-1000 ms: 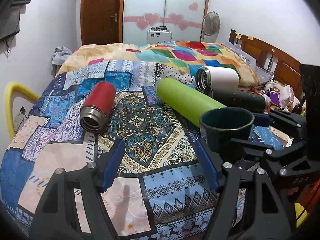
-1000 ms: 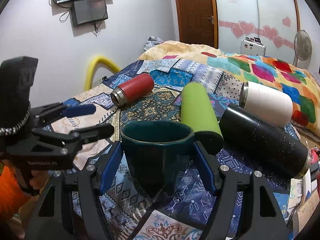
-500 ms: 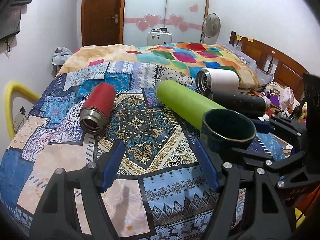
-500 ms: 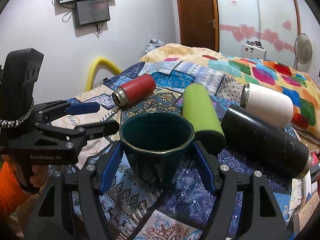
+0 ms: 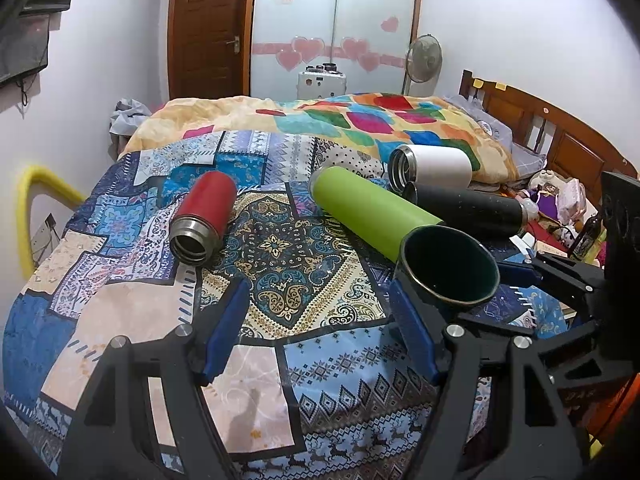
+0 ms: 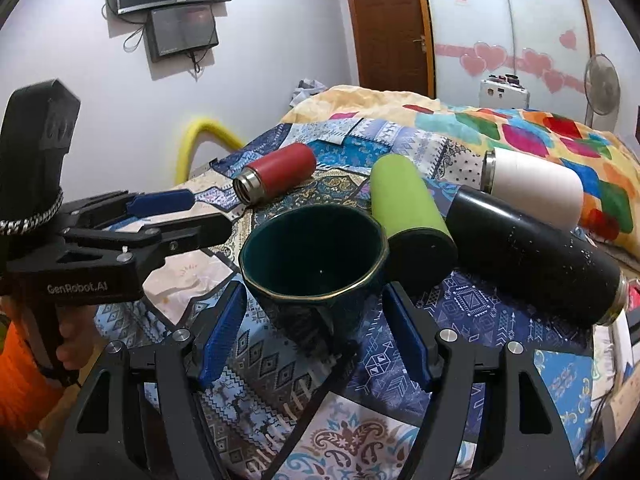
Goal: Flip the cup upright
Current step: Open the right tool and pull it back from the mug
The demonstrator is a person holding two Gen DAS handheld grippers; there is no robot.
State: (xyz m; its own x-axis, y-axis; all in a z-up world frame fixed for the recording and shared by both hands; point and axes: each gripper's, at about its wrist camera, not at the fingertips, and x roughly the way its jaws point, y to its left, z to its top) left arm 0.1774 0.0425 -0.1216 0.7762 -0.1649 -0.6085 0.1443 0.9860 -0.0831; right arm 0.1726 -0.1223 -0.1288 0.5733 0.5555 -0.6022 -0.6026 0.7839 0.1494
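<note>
A dark green mug (image 6: 316,256) with a gold rim stands mouth up on the patterned bedspread; its handle faces the right wrist camera. My right gripper (image 6: 316,332) is open, its blue pads either side of the mug's base without touching it. The mug also shows in the left wrist view (image 5: 448,268), just right of my left gripper (image 5: 320,332), which is open and empty above the bedspread. The left gripper shows in the right wrist view (image 6: 180,216), left of the mug.
Four flasks lie on their sides behind the mug: red (image 5: 204,216), lime green (image 5: 368,212), black (image 5: 468,208) and white (image 5: 432,168). A colourful quilt (image 5: 360,120) lies further back. A wooden headboard (image 5: 552,140) is at the right, a yellow tube (image 5: 28,208) at the left.
The mug has dropped lower and nearer between my right fingers, and more of its inside shows. The right gripper has opened slightly off it. The left gripper has barely moved.
</note>
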